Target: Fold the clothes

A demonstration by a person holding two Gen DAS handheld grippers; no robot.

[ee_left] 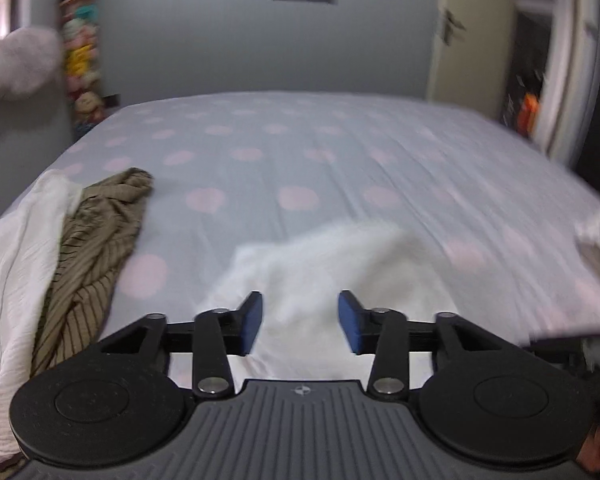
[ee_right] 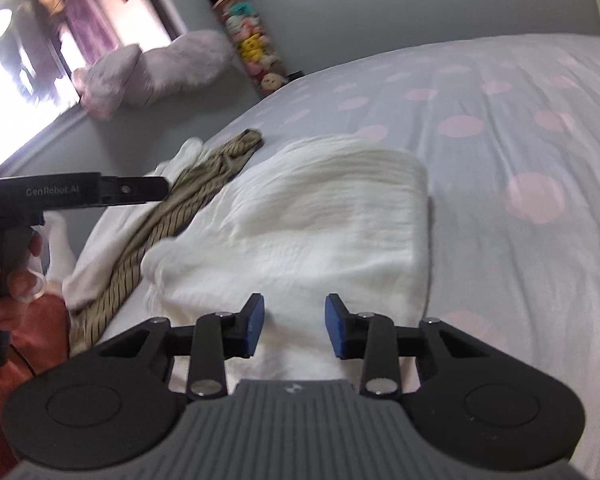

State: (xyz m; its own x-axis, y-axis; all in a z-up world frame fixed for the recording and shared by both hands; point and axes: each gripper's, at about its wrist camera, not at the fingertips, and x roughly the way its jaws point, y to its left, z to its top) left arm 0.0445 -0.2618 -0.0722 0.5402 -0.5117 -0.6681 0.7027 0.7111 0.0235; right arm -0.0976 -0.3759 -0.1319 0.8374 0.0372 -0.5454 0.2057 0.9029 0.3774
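Blue-padded fingers [ee_right: 256, 322] of the right gripper [ee_right: 295, 325] stand spread and empty over a crinkled white garment [ee_right: 320, 220] lying partly folded on the polka-dot bed [ee_right: 520, 128]. Left gripper [ee_left: 300, 322], equally parted, holds nothing. At ten o'clock, a striped olive garment [ee_right: 188, 204] lies crumpled.

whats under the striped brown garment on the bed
In the right wrist view the striped garment lies over a white cloth that shows on both its sides, on the dotted sheet. Whatever else lies beneath it is covered.
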